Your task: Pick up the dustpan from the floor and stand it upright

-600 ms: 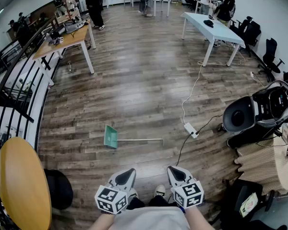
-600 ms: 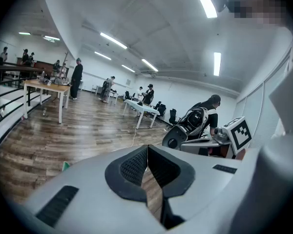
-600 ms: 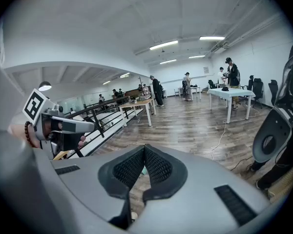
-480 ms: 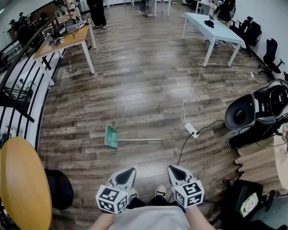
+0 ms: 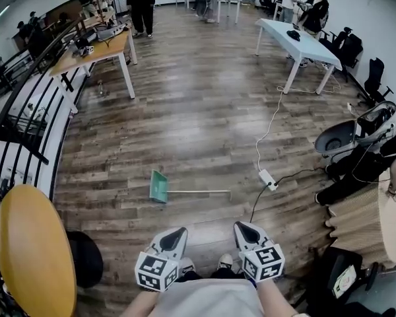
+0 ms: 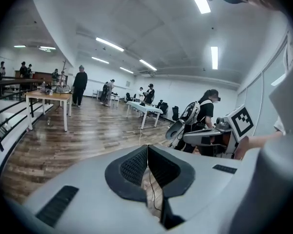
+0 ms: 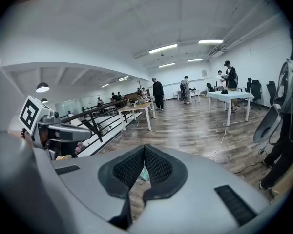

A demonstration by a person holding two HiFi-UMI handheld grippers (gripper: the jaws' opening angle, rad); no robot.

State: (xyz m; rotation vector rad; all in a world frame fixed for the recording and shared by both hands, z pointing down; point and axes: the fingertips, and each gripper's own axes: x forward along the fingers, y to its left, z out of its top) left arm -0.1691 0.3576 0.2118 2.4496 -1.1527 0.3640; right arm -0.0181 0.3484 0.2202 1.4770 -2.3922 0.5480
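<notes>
The green dustpan (image 5: 158, 185) lies flat on the wooden floor in the head view, its long pale handle (image 5: 201, 192) pointing right. A sliver of its green pan (image 7: 141, 174) shows through the gap below the right gripper's jaw tips. My left gripper (image 5: 175, 236) and right gripper (image 5: 245, 230) hang side by side near my body, well short of the dustpan and above the floor. Both have their jaws closed tip to tip with nothing held between them.
A power strip (image 5: 268, 179) with a white cable and a black cable lies right of the handle. A yellow round stool (image 5: 30, 249) stands at the left, a wooden table (image 5: 96, 48) farther back, a white table (image 5: 297, 43) at the right. Several people stand around the room.
The head view has shifted a little; the dustpan and both grippers sit slightly lower in the picture. The dustpan lies where it was on the floor, and both grippers stay shut.
</notes>
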